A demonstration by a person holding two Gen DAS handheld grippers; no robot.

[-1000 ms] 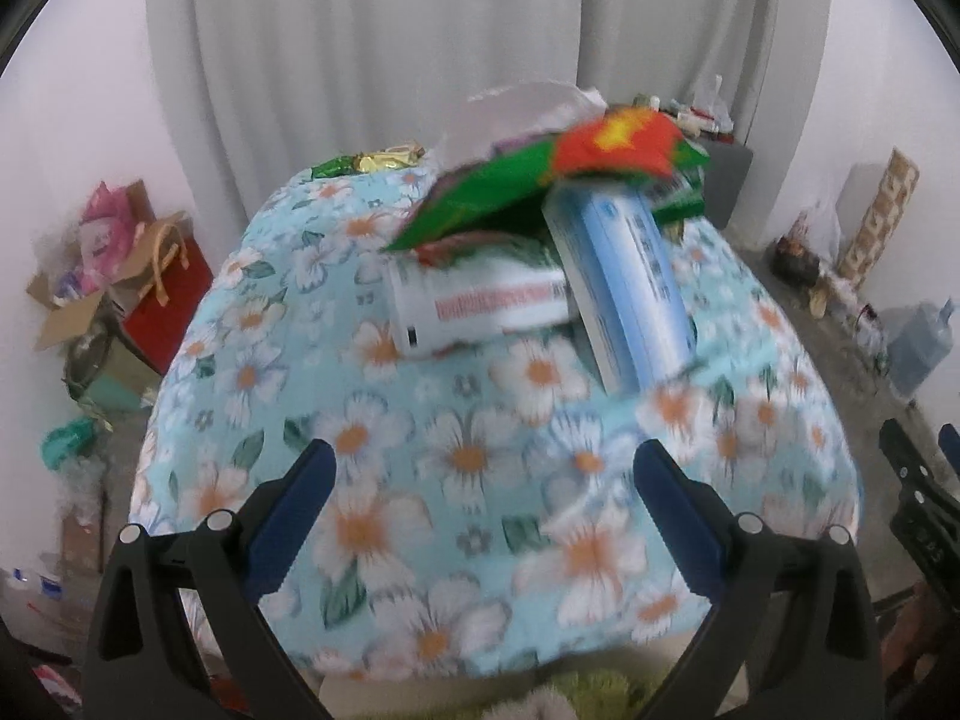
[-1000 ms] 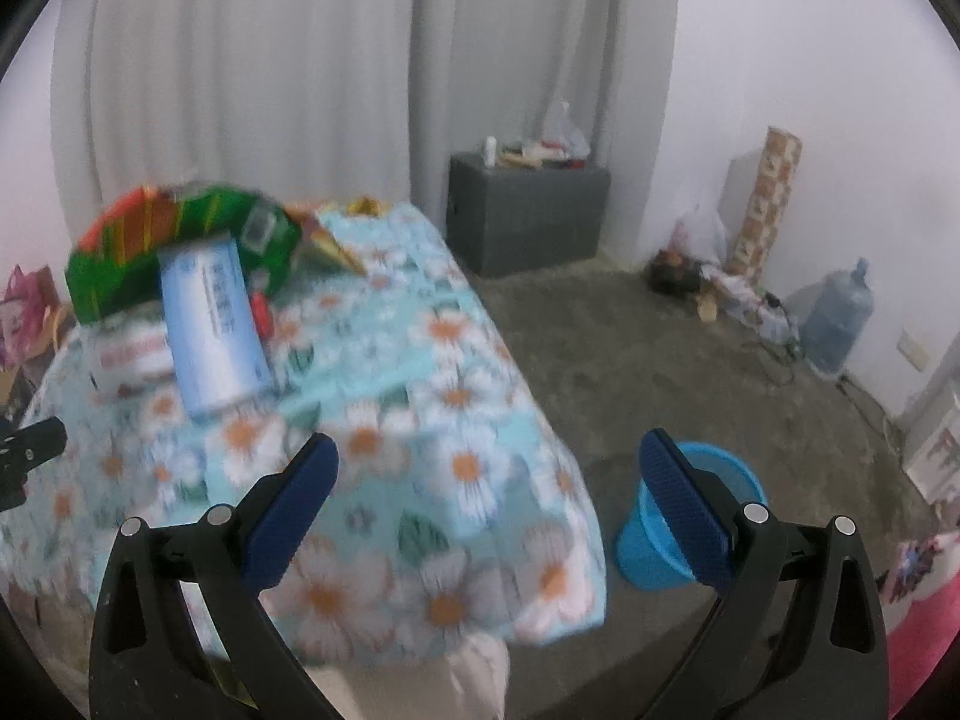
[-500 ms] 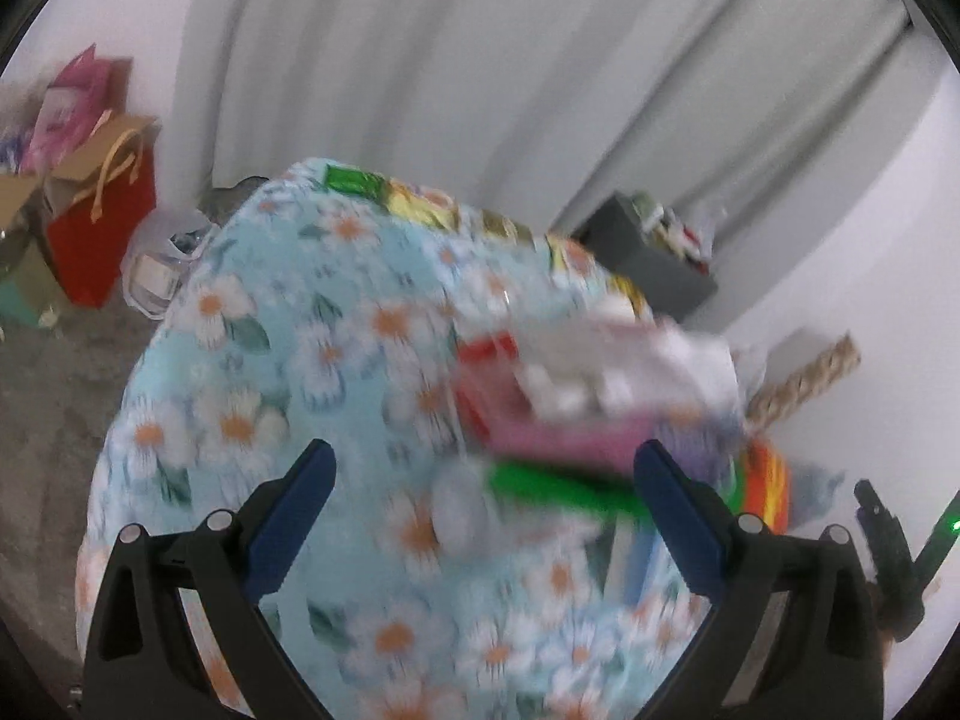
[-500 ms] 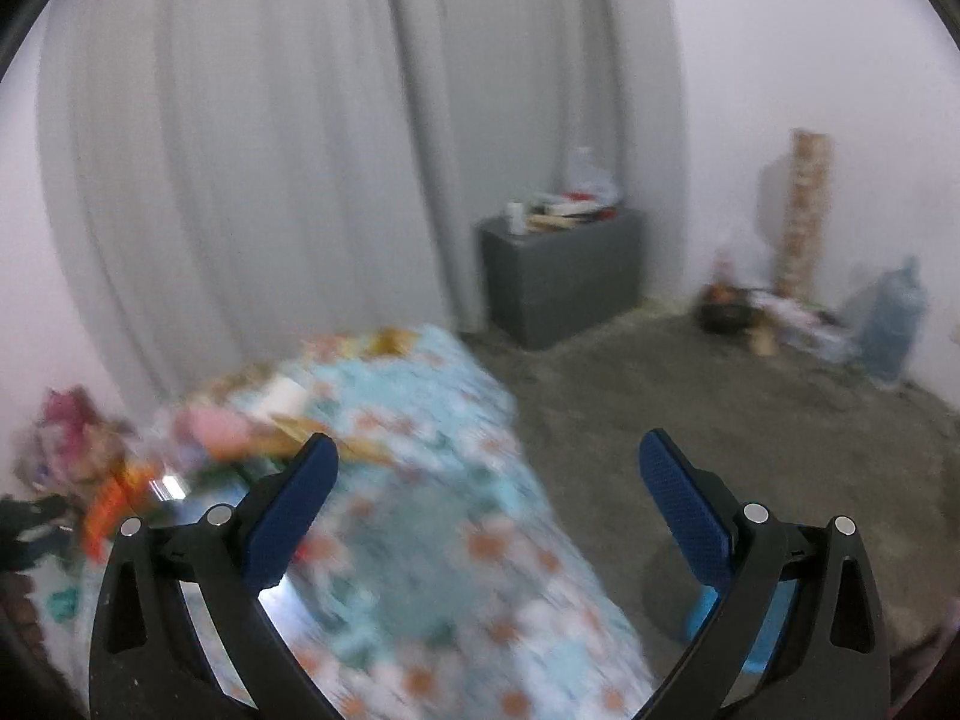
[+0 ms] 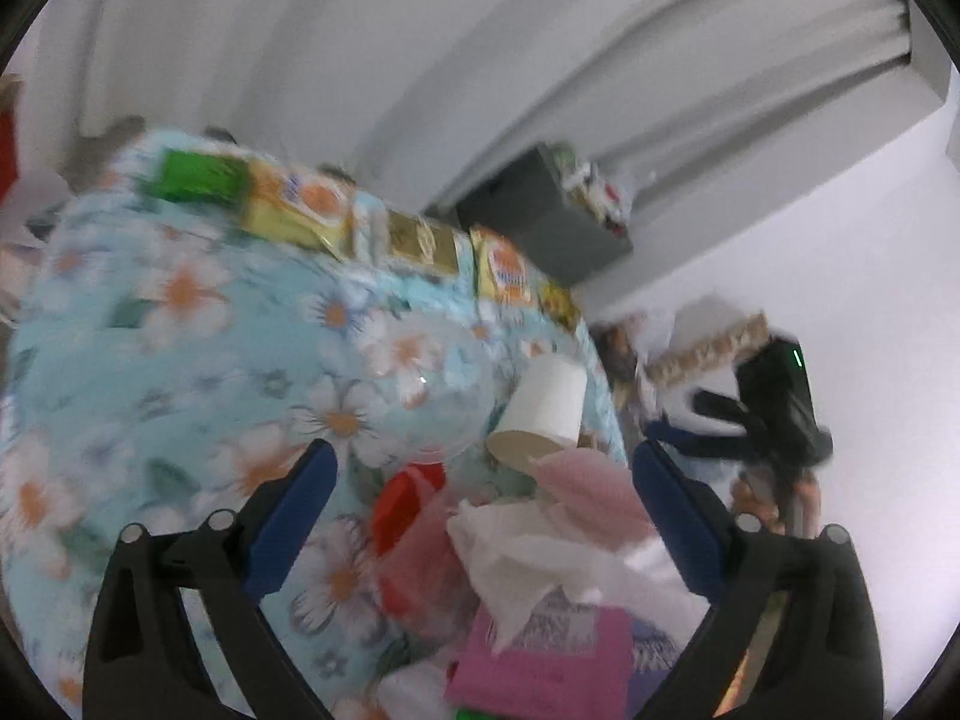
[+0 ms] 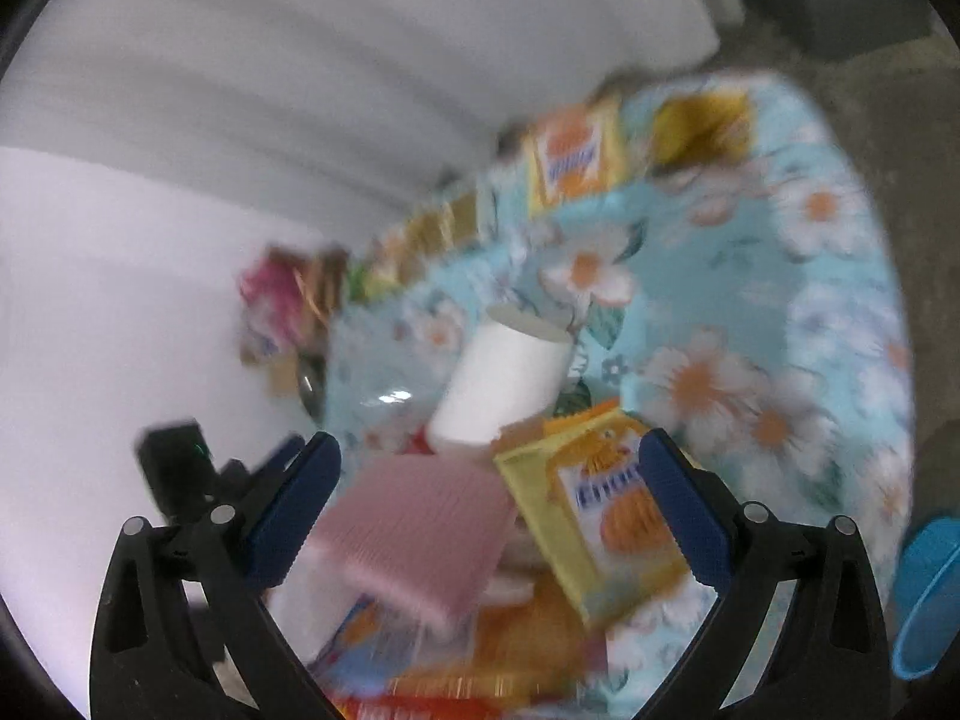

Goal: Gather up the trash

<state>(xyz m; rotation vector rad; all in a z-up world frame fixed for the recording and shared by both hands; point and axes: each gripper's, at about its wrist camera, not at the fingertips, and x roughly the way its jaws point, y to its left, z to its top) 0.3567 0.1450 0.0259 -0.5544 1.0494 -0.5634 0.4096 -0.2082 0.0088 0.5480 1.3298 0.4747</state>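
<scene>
Trash pile (image 5: pixel 540 552) of crumpled white tissue and pink wrappers lies between left gripper (image 5: pixel 480 516) jaws, wide but closing, nothing pinched. Right gripper (image 6: pixel 489 516) gapes over pink pad (image 6: pixel 414 534); blur hides details.

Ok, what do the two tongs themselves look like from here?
Both match: the left tongs and right tongs have black plastic frames with round silver screws and two long blue ribbed pads. No cables or sleeves show. The other unit's black body carries a small green light.
</scene>
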